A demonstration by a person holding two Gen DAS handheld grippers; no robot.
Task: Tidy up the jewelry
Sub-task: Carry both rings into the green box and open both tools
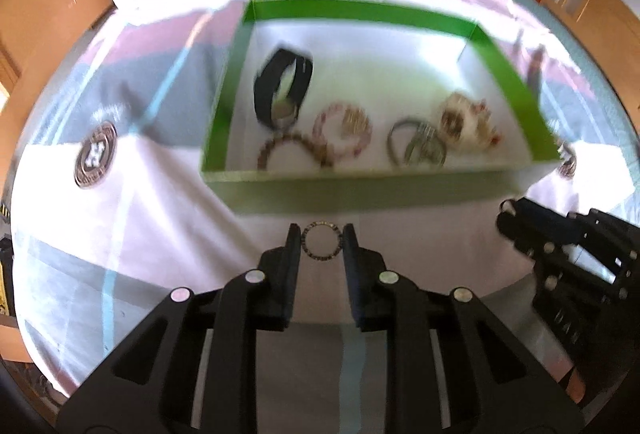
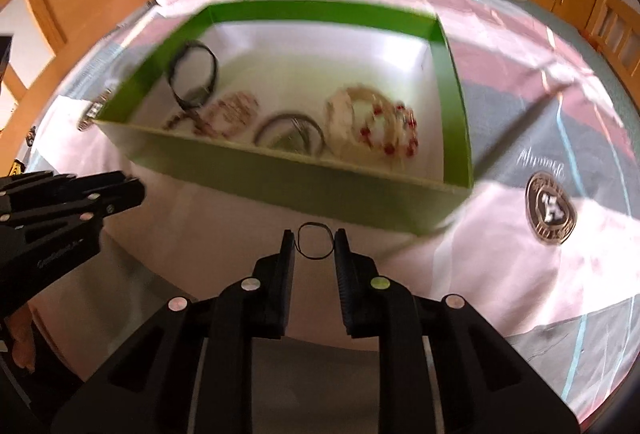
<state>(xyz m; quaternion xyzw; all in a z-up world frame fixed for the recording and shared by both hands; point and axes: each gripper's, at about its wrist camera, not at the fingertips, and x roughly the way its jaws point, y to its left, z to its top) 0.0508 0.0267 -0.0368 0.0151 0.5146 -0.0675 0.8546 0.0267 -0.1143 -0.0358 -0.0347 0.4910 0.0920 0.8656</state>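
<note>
A: What does the left gripper (image 1: 322, 243) hold?
B: Its fingers pinch a beaded ring bracelet (image 1: 322, 243), just before the green box (image 1: 360, 186) near edge.
A: And the right gripper (image 2: 315, 241)?
B: It pinches a thin black band (image 2: 315, 241), also outside the box, above the bedsheet (image 2: 224, 234).

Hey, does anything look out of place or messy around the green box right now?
Nothing stands out. The bracelets lie inside the green box, and each gripper holds one ring: left, right.
</note>
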